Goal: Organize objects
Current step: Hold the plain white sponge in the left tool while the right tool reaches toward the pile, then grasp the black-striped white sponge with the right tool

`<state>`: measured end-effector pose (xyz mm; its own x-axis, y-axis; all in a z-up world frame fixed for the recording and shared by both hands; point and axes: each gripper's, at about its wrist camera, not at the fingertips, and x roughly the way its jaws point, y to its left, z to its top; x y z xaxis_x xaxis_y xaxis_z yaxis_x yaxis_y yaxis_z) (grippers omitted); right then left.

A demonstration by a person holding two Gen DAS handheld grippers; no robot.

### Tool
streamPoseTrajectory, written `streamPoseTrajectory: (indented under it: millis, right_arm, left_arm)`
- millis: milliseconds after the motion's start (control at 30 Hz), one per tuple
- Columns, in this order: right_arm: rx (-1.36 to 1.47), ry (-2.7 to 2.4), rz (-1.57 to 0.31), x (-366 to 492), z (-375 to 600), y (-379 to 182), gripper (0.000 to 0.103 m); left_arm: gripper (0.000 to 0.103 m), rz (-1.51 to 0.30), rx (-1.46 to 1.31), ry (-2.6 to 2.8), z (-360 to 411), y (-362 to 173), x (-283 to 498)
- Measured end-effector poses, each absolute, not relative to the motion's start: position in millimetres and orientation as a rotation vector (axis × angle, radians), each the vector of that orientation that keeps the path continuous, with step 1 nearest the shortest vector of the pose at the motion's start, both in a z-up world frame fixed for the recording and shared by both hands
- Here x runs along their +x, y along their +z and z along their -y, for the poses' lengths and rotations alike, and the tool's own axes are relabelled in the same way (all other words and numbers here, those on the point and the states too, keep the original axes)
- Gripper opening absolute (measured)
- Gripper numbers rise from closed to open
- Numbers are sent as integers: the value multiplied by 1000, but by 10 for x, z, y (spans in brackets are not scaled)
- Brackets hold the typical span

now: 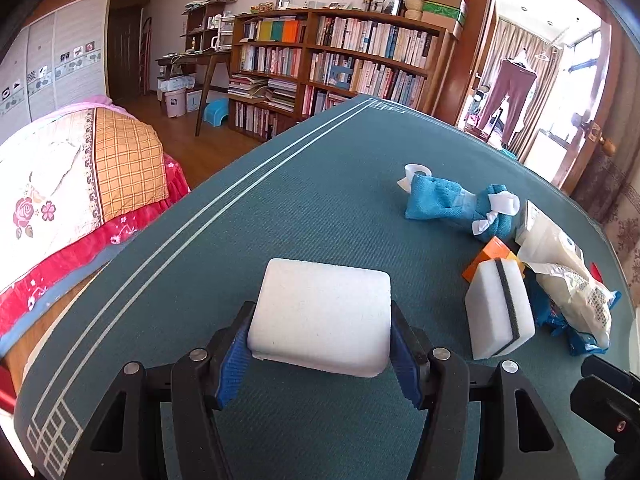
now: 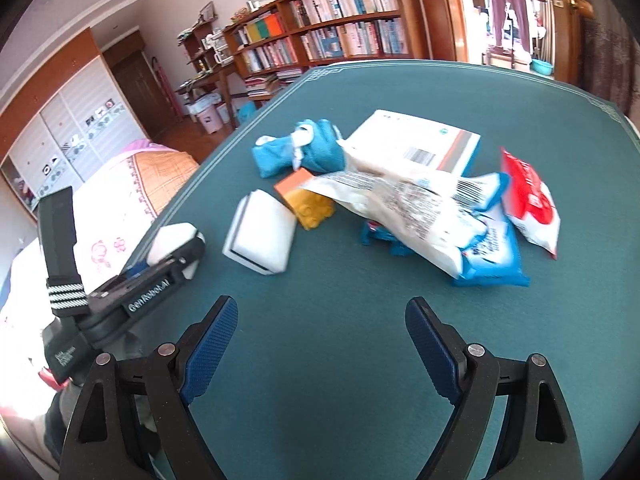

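Bench (image 1: 320, 184) has a teal cloth w/ pale double border lines & a fret pattern at the corners. Left claw (image 1: 320, 344) is clenched on a plain white sponge (image 1: 322, 316), blue pads pressing both its sides, near the bench's bed-side edge. Right claw (image 2: 322, 344) is released, nothing btwn its pads, over bare cloth.

Landmark: white sponge w/ dark stripe (image 2: 260, 236), lying on the cloth. Just behind it, an orange-yellow block (image 2: 308, 200); further back, a rolled blue towel (image 2: 300, 152). To its right, a heap: cream printed bag (image 2: 400, 204) on top of blue packs (image 2: 492, 256), white box (image 2: 412, 140) behind, red-white pack (image 2: 528, 204) furthest right.

Room: bed (image 1: 80, 184) w/ floral & checked covers beside the bench, wood floor, long bookshelf (image 1: 340, 56) along the far wall, wardrobe w/ sliding doors (image 1: 44, 64), open doorway w/ clothes hanging beyond.
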<state>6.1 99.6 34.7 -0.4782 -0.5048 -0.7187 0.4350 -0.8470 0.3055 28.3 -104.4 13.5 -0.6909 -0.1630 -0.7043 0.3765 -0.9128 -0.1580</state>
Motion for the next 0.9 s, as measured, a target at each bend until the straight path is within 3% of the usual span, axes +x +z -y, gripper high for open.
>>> streamPoseTrajectory:
  millis: [600, 733, 900]
  right_arm:
    - [1268, -2133, 234, -515, -277, -10, 71]
    - [1277, -2145, 226, -550, -220, -32, 52]
    - [1255, -2164, 194, -447, -263, 59, 48]
  left_arm:
    - [65, -526, 1034, -2535, 1222, 108, 341]
    - [65, -518, 1039, -2539, 1229, 111, 344]
    - [65, -517, 1041, -2540, 1228, 113, 329]
